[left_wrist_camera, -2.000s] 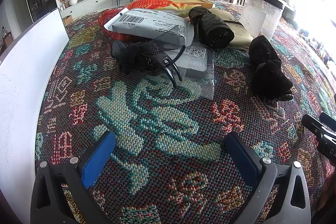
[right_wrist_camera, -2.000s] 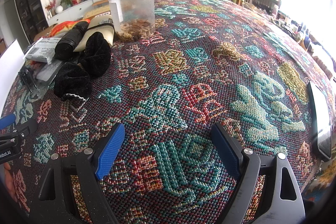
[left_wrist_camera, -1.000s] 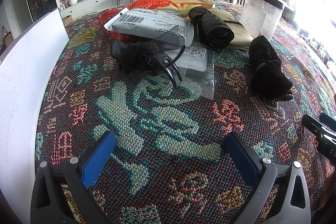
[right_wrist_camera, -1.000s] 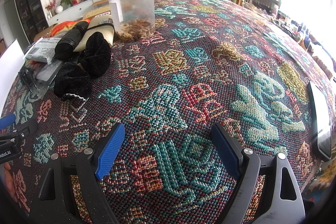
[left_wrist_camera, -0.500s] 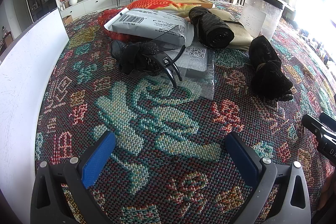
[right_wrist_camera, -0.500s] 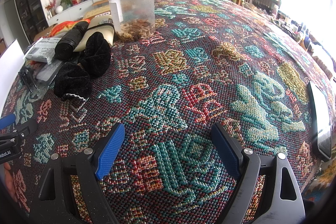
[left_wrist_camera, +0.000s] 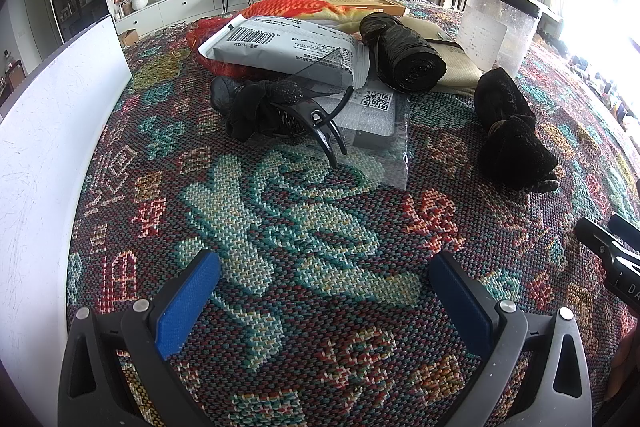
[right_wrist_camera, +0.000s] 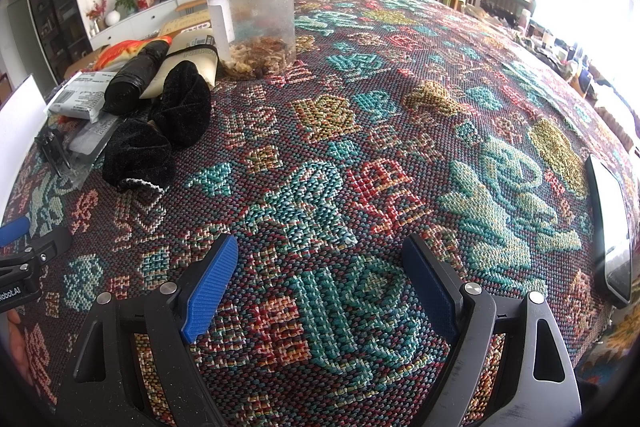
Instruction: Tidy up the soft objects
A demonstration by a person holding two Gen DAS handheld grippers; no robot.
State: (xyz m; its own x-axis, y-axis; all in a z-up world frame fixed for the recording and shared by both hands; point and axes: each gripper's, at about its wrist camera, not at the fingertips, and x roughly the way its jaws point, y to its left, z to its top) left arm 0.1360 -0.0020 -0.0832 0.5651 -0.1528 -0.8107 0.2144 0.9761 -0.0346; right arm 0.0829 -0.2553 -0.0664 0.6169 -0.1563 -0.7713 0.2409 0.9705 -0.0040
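1. Left wrist view: left tool (left_wrist_camera: 324, 291) spread, empty, low centre. Black scrunchie (left_wrist_camera: 512, 135) lies right of centre; hair claw (left_wrist_camera: 316, 125) at centre could snag a careless reach.
2. Right wrist view: right tool (right_wrist_camera: 320, 275) spread, empty. Scrunchie (right_wrist_camera: 160, 131) sits centre left; plastic jar (right_wrist_camera: 252, 15) behind could tip.

Hair claw (left_wrist_camera: 280, 115) left of velvet scrunchies (left_wrist_camera: 512, 139); jar (right_wrist_camera: 252, 19) behind; phone (right_wrist_camera: 610, 231) far right.

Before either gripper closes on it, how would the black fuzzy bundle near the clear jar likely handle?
The black fuzzy bundle looks like plush fabric cinched at the middle, so it would probably sag and fold rather than hold shape. It likely weighs little for its bulk. The pile should grip the blue fingers well, and it lies slumped on the woven cloth, unlikely to roll.
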